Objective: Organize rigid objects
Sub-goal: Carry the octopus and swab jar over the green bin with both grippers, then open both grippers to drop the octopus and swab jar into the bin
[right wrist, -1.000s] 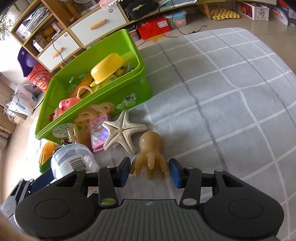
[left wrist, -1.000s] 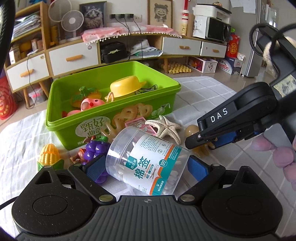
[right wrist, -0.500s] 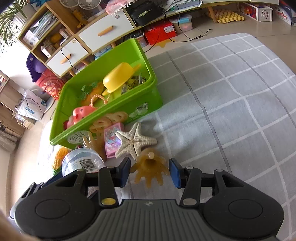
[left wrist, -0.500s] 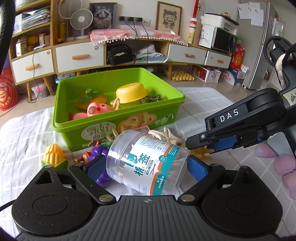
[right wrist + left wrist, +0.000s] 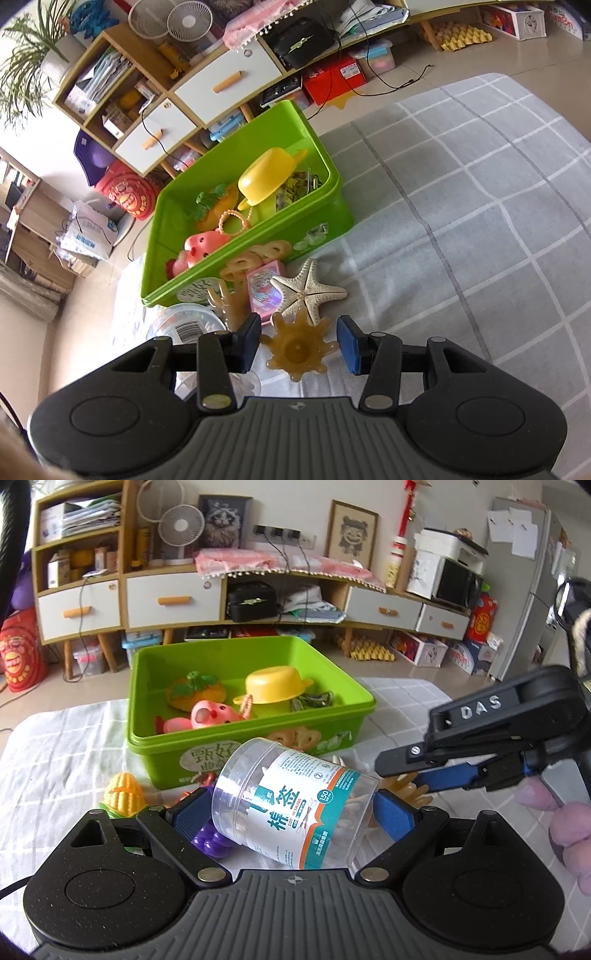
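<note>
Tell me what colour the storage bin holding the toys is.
Bright green bin, clearest in the left wrist view.

A lived-in home living room: long wooden sideboard (image 5: 177, 602) with white drawers, framed cat picture (image 5: 223, 522), desk fans (image 5: 183, 526), microwave (image 5: 458, 585), fridge (image 5: 532, 590) with paper notes, potted plant (image 5: 26, 62), checked blanket (image 5: 480, 206) spread over tiled floor.

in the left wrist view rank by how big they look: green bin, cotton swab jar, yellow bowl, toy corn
1. green bin
2. cotton swab jar, though it sits nearest the camera, so it looks enlarged
3. yellow bowl
4. toy corn
</note>
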Demonstrator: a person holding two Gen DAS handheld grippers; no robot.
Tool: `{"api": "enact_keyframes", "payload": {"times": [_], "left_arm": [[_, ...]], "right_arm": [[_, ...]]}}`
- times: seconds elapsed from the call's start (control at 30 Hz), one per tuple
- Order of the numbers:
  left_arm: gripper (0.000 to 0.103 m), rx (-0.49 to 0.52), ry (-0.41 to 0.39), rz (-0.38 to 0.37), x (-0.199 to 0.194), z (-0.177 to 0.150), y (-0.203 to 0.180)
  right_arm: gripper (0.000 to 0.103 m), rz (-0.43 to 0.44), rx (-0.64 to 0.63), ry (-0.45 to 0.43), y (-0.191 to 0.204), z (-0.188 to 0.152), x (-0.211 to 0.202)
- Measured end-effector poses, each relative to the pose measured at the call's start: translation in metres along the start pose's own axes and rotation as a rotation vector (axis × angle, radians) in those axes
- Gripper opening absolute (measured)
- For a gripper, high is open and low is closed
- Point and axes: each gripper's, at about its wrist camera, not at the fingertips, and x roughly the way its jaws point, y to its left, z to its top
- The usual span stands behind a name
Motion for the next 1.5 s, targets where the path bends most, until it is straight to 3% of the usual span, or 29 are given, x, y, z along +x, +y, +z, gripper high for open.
{"api": "enact_keyframes", "payload": {"times": [0.23, 0.43, 0.8, 1.17, 1.4, 1.5], "left_arm": [[0.093, -0.040, -0.053, 0.037, -0.008, 0.014, 0.012], [0.093, -0.076, -0.067, 0.129, 0.002, 0.033, 0.024], [0.091, -0.123, -0.141, 0.110, 0.031, 0.084, 0.049], [0.090, -0.116, -0.130, 0.188, 0.073, 0.090, 0.064], [0.090, -0.118, -0.124, 0.191, 0.080, 0.088, 0.069], [0.096, -0.113, -0.138, 0.190, 0.079, 0.088, 0.070]], "right_arm": [[0.027, 0.028, 0.005, -0.054, 0.006, 0.005, -0.012], [0.027, 0.058, 0.047, -0.100, 0.009, 0.014, -0.014], [0.027, 0.107, 0.102, -0.144, 0.023, 0.055, 0.005], [0.027, 0.161, 0.126, -0.172, 0.024, 0.066, 0.046], [0.027, 0.138, 0.072, -0.189, 0.032, 0.064, 0.054], [0.028, 0.138, 0.073, -0.200, 0.032, 0.063, 0.054]]}}
